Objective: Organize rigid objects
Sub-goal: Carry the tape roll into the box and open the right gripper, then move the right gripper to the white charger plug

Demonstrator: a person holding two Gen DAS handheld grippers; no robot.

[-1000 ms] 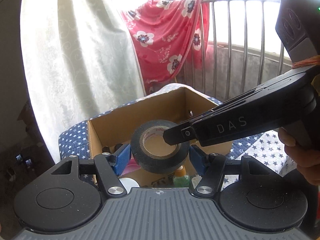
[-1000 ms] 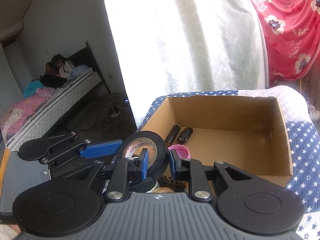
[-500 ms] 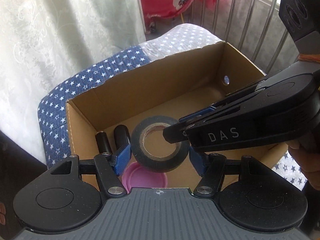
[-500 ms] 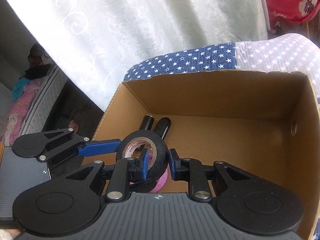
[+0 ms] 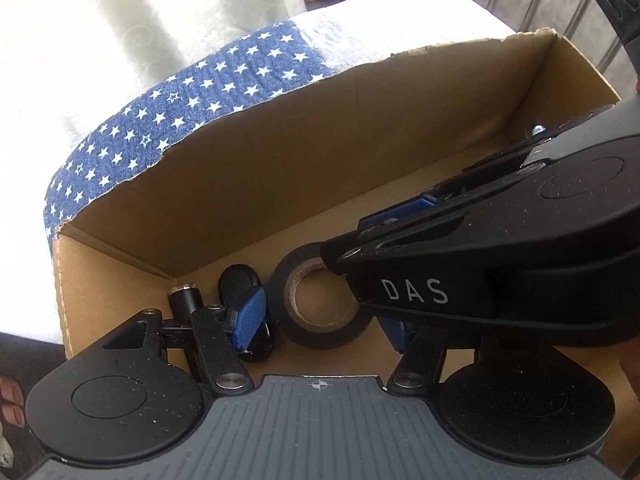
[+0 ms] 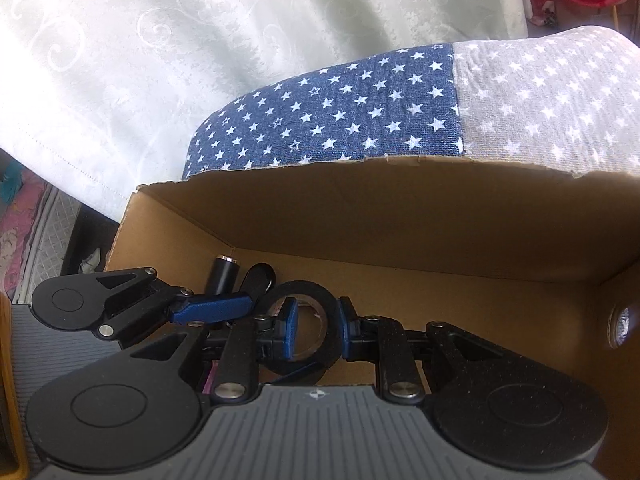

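Tape: black roll of electrical tape w/ tan cardboard core [image 5: 316, 304] [image 6: 308, 322], down in brown cardboard box [image 5: 280, 184] [image 6: 400, 232], near its left-front corner; touching floor or not, can't tell.
Right gripper: [image 6: 316, 330] one blue pad [image 6: 291, 328] inside core, other outside at 3 o'clock of roll, pinching tape wall; black body marked DAS crossing left-wrist view from 3 o'clock.
Left gripper: [image 5: 320, 320] spread wide, blue pad [image 5: 248, 318] at 9 o'clock of roll, not touching it; far pad mostly hidden behind right gripper.
Cylinders: two short black cylinders [image 5: 188, 300] [image 6: 224, 276], side by side at 9–10 o'clock of tape, against box corner.
Pink item: sliver of pink [image 6: 210, 376] under right gripper linkage, can't ID.
Cloth: blue fabric w/ white stars [image 5: 192, 112] [image 6: 340, 120] under box, grey starred panel at 2 o'clock in right-wrist view.
Curtain: pale patterned curtain [image 6: 180, 40] behind, 11 o'clock.
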